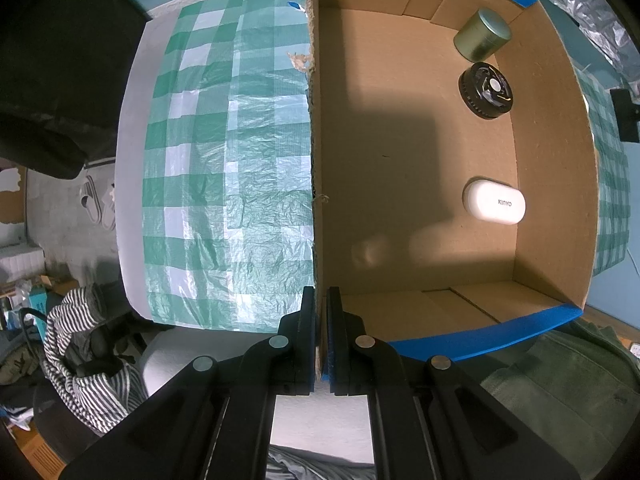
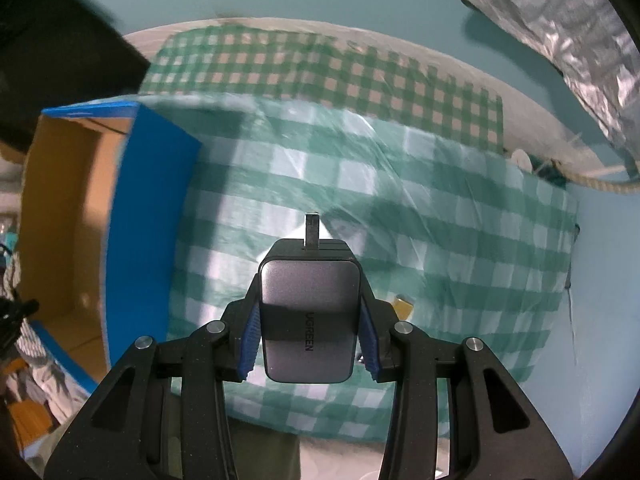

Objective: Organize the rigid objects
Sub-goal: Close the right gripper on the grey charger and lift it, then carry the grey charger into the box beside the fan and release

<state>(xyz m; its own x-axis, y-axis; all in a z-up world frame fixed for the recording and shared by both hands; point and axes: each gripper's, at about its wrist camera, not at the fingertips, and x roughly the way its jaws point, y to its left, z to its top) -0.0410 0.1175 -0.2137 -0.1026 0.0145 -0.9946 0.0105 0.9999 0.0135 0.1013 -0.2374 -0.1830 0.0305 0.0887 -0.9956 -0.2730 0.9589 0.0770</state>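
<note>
My left gripper (image 1: 321, 300) is shut on the left wall of the cardboard box (image 1: 313, 160), one finger on each side of it. On the box floor lie a green round tin (image 1: 482, 35), a black round gear-like part (image 1: 486, 90) and a white oval case marked KINYO (image 1: 495, 201), all along the right wall. My right gripper (image 2: 308, 300) is shut on a grey UGREEN charger (image 2: 308, 316), blue pads (image 2: 248, 340) pressing its two sides, its plug prongs pointing away. It hangs above the checked cloth, right of the box (image 2: 152, 216).
A green and white checked cloth (image 2: 440, 232) covers the table. A small yellowish object (image 2: 403, 306) lies on it just right of the charger. Crinkled silver foil (image 2: 580, 52) and a rope sit at the far right. Clothes and clutter lie on the floor at left.
</note>
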